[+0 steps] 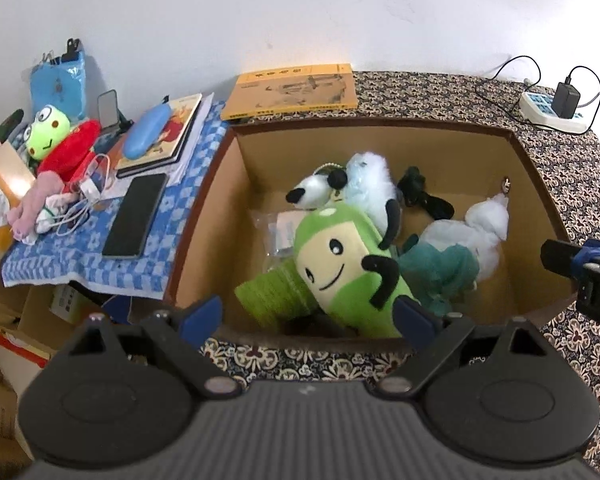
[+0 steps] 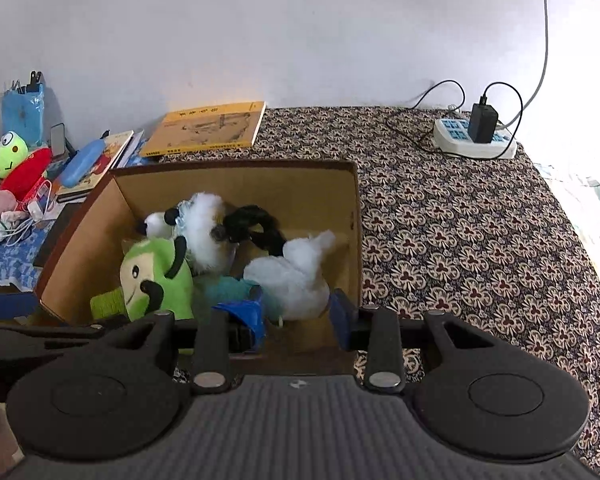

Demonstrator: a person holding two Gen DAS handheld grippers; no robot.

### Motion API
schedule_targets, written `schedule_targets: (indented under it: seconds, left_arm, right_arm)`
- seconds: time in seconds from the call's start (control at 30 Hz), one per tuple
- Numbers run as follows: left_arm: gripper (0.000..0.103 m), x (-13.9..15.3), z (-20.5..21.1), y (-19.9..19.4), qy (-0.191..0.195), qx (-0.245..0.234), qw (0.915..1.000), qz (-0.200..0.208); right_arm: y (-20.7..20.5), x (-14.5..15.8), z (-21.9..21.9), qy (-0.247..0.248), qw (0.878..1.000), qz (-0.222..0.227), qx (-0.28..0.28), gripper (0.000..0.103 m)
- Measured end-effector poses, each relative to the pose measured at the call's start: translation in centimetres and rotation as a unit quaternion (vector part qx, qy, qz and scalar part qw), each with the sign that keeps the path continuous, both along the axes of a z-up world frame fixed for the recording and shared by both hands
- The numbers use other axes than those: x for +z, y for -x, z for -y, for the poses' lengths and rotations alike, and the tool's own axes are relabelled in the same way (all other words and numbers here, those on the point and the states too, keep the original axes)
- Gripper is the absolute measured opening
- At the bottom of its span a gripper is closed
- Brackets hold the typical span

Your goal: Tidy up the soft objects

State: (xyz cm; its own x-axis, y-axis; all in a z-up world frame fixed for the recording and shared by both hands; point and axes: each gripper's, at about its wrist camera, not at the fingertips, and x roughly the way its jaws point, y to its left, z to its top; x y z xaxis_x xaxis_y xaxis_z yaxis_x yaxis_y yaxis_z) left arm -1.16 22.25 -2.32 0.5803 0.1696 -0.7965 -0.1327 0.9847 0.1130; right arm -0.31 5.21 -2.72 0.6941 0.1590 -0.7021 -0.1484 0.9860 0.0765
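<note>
An open cardboard box [image 1: 532, 184] [image 2: 352, 216] holds several soft toys: a green plush with a cream face [image 1: 340, 268] [image 2: 152, 276], a white fluffy toy [image 1: 370, 184] [image 2: 204, 224], a white and teal plush [image 1: 472, 236] [image 2: 296, 272] and a black fuzzy piece [image 1: 420, 192] [image 2: 256, 224]. My left gripper [image 1: 310, 318] is open and empty above the box's near edge. My right gripper [image 2: 300, 320] is open and empty above the box's near right corner; it also shows in the left wrist view [image 1: 580, 272]. A frog plush [image 1: 56, 140] [image 2: 14, 160] lies outside on the left.
A blue checkered cloth [image 1: 80, 264] on the left carries a black phone [image 1: 136, 216], books, a blue case [image 1: 148, 132], white cables and a pink soft item [image 1: 32, 204]. A yellow book [image 1: 292, 92] [image 2: 208, 128] lies behind the box. A power strip [image 2: 472, 136] sits on the patterned cloth [image 2: 460, 240].
</note>
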Motion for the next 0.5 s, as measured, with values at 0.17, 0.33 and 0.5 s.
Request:
schedule_targets:
  seconds: [0.17,0.33,0.5]
  left_arm:
    - [0.093,-0.15,-0.29,-0.68,0.012,-0.014,0.9998,0.0]
    - [0.093,-0.21,-0.24,-0.72,0.016,-0.025,0.9995,0.011]
    - [0.093,0.04,-0.56,-0.86,0.017,-0.02,0.9994,0.022]
  right_arm:
    - [-0.23,-0.09,-0.41,0.0,1.0,0.002,0.0,0.019]
    - [-0.27,-0.24,-0.31,-0.001,1.0,0.002,-0.006,0.019]
    - [-0.43,-0.38,-0.21,-0.001,1.0,0.0,-0.013,0.019]
